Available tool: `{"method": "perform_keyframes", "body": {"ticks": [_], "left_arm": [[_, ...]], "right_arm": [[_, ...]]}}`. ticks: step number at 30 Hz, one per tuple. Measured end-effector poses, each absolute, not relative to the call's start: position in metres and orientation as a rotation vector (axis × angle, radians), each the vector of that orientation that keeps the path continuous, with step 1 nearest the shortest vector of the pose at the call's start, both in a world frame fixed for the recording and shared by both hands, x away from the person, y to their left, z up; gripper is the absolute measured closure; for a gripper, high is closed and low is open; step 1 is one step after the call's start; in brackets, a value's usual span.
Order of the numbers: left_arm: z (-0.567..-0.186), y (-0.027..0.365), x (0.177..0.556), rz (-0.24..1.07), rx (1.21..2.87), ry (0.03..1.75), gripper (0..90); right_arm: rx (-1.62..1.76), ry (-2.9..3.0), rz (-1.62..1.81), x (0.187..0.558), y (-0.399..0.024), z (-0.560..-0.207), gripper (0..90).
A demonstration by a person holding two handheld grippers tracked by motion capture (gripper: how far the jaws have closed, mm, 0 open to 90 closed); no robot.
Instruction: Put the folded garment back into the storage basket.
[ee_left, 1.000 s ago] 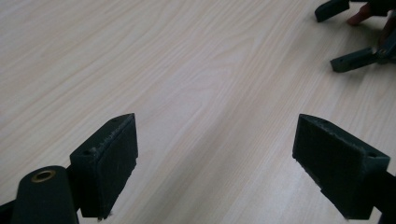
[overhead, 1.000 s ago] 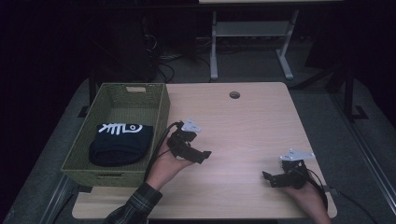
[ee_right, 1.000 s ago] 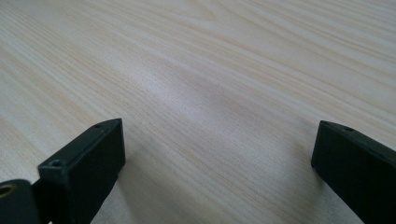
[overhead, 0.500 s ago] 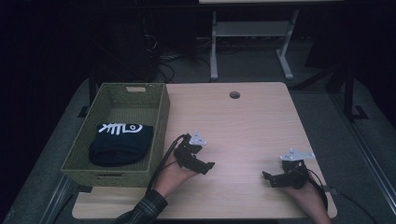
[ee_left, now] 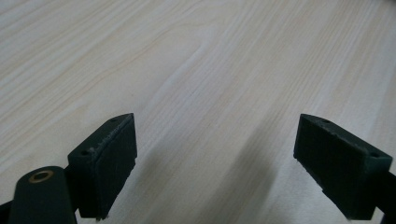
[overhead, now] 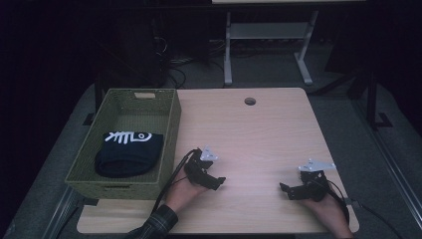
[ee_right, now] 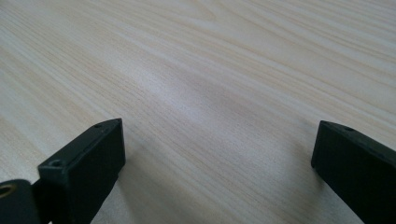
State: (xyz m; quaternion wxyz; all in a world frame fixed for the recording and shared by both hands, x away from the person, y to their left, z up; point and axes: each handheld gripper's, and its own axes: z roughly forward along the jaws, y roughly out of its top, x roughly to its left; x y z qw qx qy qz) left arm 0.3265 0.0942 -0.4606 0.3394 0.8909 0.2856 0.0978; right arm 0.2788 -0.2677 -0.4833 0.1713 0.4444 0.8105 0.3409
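— Left gripper [overhead: 215,182]?
— Jaws wide apart, nothing between them but bare table [overhead: 259,134]; low over the wood, just right of the basket [overhead: 171,124].
— Right gripper [overhead: 288,190]?
— Jaws spread too, gripping nothing; well to the right of the basket, near the table's front edge.
— And the cloth [overhead: 128,152]?
— Dark, with a white fish-bone print; lying inside the basket, toward its near end, apart from both grippers.

no readable text; the black cloth [overhead: 128,152] bears a white fish-skeleton sign.
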Motion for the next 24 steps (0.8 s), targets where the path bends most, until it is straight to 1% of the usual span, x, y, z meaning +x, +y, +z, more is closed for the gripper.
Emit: {"method": "perform_keyframes", "body": {"ticks": [5, 7, 13, 17, 24], "left_arm": [[-0.469, 0.094, 0.327, 0.26, 2.325, 0.744, 13.0], [-0.472, 0.092, 0.326, 0.286, 2.322, 0.733, 13.0], [-0.478, 0.097, 0.325, 0.3, 2.26, 0.707, 12.9], [-0.478, 0.1, 0.325, 0.29, 2.264, 0.672, 13.4], [-0.478, 0.101, 0.323, 0.284, 2.259, 0.67, 13.6]], "right_arm": [[1.262, 2.301, 0.968, 0.279, -0.268, -0.483, 2.3], [1.262, 2.301, 0.968, 0.279, -0.268, -0.483, 2.3], [1.262, 2.301, 0.968, 0.279, -0.268, -0.483, 2.3], [1.261, 2.302, 0.968, 0.279, -0.268, -0.483, 2.3], [1.267, 2.302, 0.967, 0.279, -0.268, -0.483, 2.3]]}}
